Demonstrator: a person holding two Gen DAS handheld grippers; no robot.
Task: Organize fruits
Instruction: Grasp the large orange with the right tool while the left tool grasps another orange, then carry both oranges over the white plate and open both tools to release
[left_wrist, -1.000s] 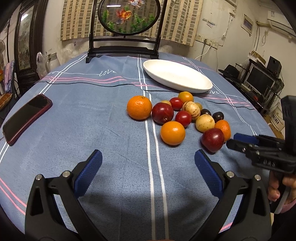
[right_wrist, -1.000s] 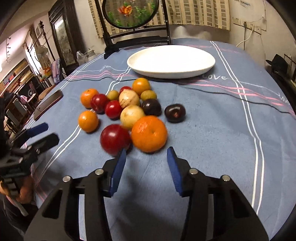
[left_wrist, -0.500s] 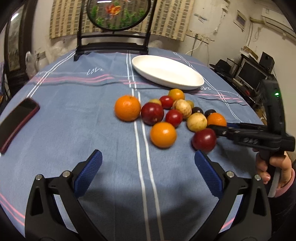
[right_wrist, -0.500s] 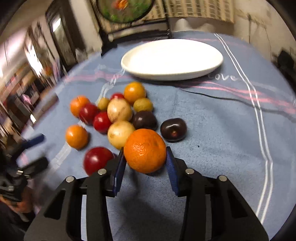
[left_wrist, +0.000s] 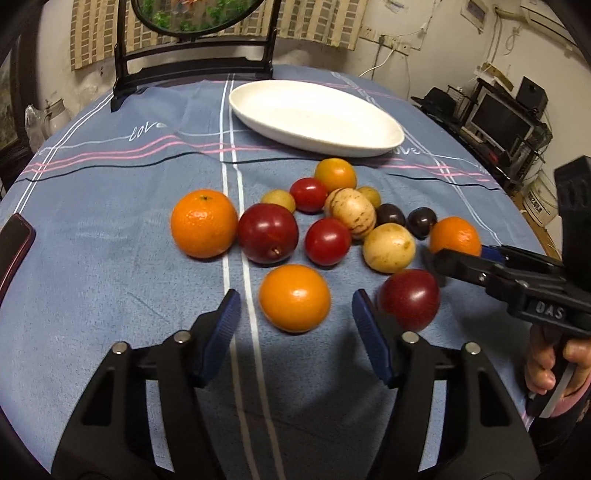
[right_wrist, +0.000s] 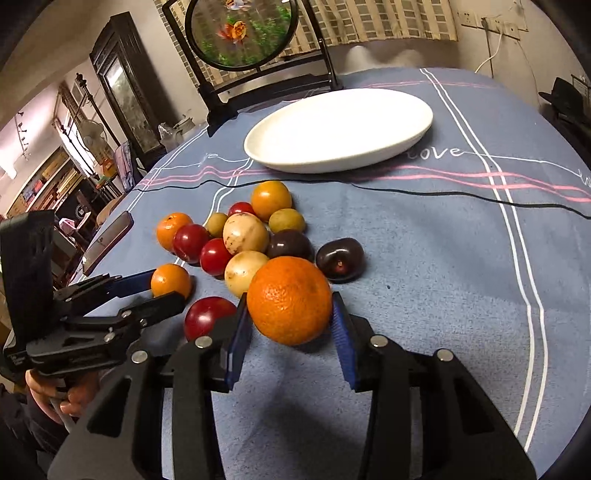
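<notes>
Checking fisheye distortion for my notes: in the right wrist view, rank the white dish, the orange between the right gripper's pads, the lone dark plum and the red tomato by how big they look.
1. white dish
2. orange, though being nearest the camera enlarges it
3. dark plum
4. red tomato, close to the plum, so that pair is unsure

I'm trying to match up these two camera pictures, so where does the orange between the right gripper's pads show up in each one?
Left wrist view: the orange sits at the right edge of the fruit pile, just past the right gripper.
Right wrist view: the orange is low in the middle, held between the blue pads of the right gripper.
Shared landmark: the white plate beyond the fruit.
</notes>
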